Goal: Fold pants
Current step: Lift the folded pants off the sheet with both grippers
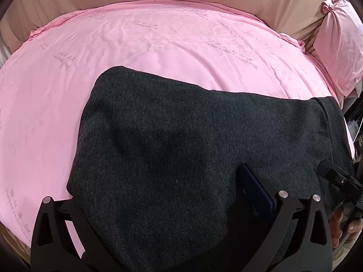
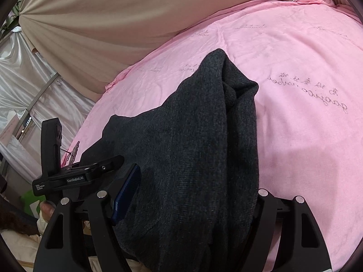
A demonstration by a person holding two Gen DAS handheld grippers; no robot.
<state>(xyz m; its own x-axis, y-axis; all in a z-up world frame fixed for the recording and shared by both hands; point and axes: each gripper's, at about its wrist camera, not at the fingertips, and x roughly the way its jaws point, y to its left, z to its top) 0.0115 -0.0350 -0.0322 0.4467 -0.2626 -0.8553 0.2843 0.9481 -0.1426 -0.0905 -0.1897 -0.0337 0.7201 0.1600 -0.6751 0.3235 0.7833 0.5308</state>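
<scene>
Here, the dark grey pants (image 1: pixel 192 147) lie folded on the pink bed sheet (image 1: pixel 56 95). The left gripper (image 1: pixel 158 204) has its jaws spread wide over the cloth. The right gripper (image 2: pixel 192 204) has jaws spread too, with the pants bunched between them.
</scene>
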